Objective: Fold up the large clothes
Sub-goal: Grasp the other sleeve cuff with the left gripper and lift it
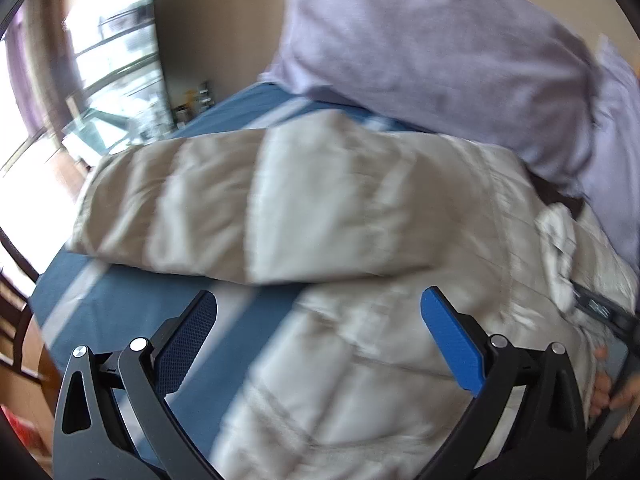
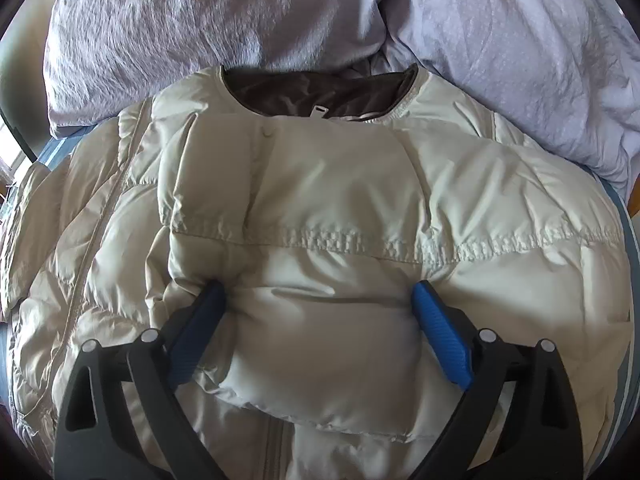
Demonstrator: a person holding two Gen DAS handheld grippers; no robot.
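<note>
A cream quilted puffer jacket (image 2: 320,208) lies on a blue bed sheet (image 1: 120,304), filling the centre of the right wrist view, its brown-lined neck toward the lilac pillows (image 2: 200,20) at the top. One sleeve (image 2: 328,320) is folded across the chest. The right gripper (image 2: 320,300) tilts down, its jaws spread wide astride that sleeve. The left gripper (image 1: 318,306) hovers with jaws spread and nothing between them.
</note>
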